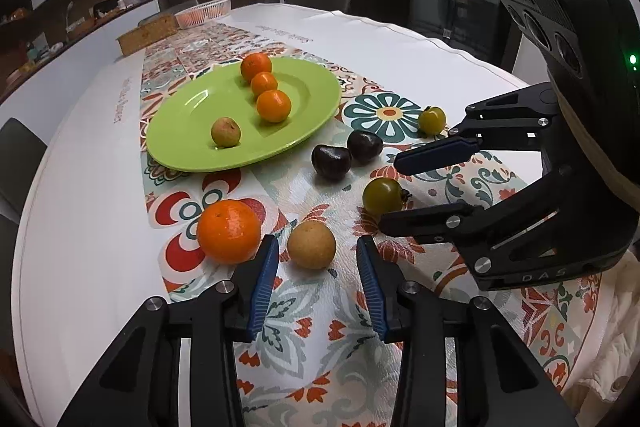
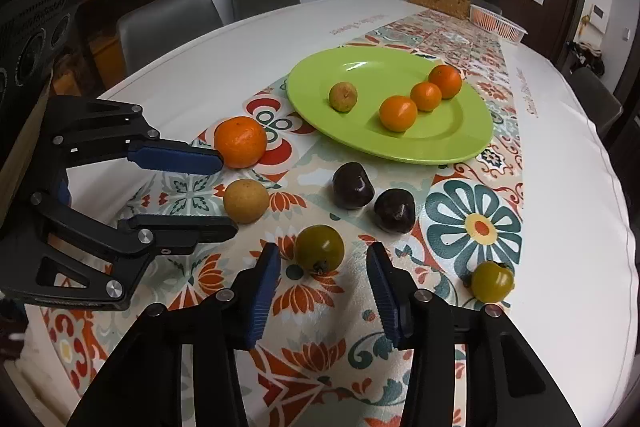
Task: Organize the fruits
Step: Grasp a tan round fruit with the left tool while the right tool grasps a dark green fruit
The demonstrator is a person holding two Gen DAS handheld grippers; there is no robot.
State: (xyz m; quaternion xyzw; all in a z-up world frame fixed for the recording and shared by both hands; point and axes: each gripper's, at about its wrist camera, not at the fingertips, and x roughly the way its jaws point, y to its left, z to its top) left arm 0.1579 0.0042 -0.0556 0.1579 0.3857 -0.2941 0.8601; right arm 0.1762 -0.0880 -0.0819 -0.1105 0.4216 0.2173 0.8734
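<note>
A green plate [image 1: 192, 115] [image 2: 460, 143] holds three small oranges [image 1: 273, 105] [image 2: 397, 113] and one small green-brown fruit [image 1: 226, 132] [image 2: 343, 97]. On the patterned cloth lie a large orange [image 1: 228, 231] [image 2: 240, 141], a tan round fruit [image 1: 311, 244] [image 2: 246, 201], two dark plums [image 1: 331, 162] [image 2: 352, 185], and two green tomatoes [image 1: 383, 195] [image 2: 319, 247]. My left gripper [image 1: 318, 247] [image 2: 230, 193] is open, its jaws on either side of the tan fruit. My right gripper [image 2: 324, 255] [image 1: 390, 189] is open around the near green tomato.
A wicker box [image 1: 146, 33] and a white basket [image 1: 204, 11] stand at the table's far end. Grey chairs [image 2: 168, 23] line the far side. The second tomato [image 2: 492, 281] lies near the cloth's edge.
</note>
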